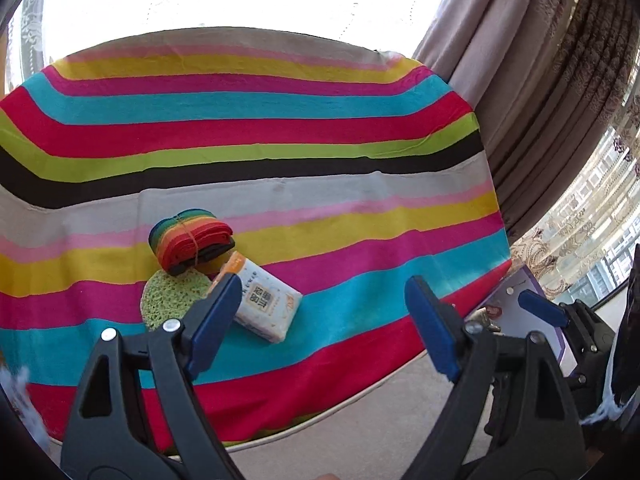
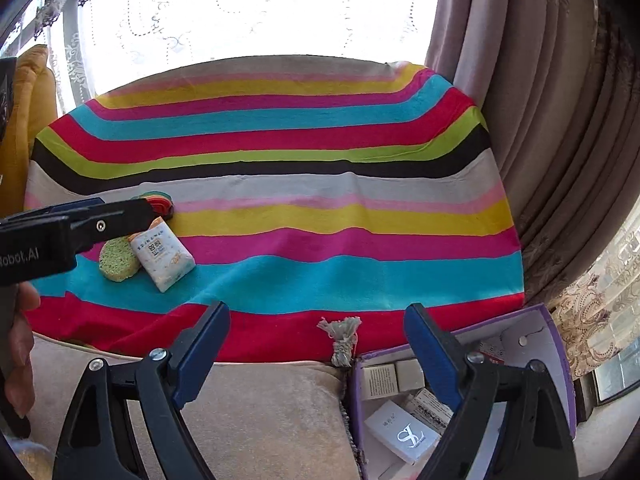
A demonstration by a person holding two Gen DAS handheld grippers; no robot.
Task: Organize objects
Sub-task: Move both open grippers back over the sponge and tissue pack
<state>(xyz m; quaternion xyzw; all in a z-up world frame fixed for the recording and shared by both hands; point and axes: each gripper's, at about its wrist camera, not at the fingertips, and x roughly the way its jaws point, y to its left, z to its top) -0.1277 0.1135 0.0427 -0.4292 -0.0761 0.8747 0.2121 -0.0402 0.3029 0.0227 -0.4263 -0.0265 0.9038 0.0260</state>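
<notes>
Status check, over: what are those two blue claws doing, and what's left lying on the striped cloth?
Left gripper open, empty. Right gripper open, empty. Tissue pack, green sponge, rainbow strap roll clustered on cloth; purple box alongside. Nothing blocking.

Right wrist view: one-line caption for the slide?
Open right tool hangs empty over the purple box of small cartons; tissue pack, green sponge wait on the striped cloth.

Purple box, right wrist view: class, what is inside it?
Inside the purple box lie several small packets, including a white carton with a logo. The right gripper's jaws cover part of the inside.
</notes>
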